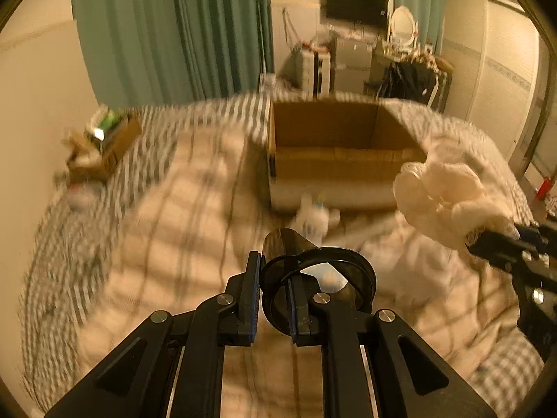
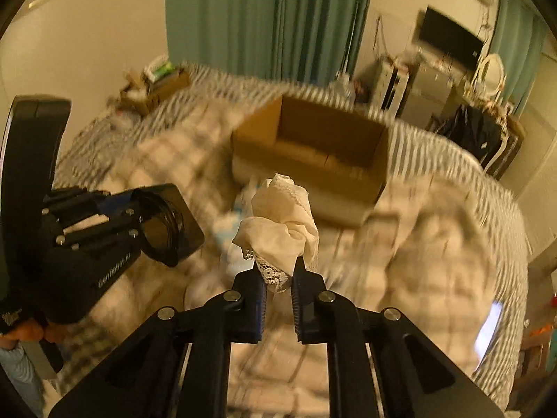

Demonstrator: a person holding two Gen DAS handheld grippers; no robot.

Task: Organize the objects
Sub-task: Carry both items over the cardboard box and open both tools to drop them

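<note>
Right wrist view: right claw [image 2: 278,278] clamps a crumpled, lace-edged cream cloth [image 2: 278,223] before the open cardboard box [image 2: 313,160]; left claw [image 1: 275,278] pinches a dark plastic pouch [image 1: 313,278] of coiled cable.

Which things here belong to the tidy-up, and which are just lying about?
In the job:
- left claw, shut on the dark coil pack
- right claw, shut on the cream lace cloth
- open cardboard box on the bed
- small white toy in front of it

Lying about:
- small box of clutter
- green curtains
- TV
- round mirror
</note>
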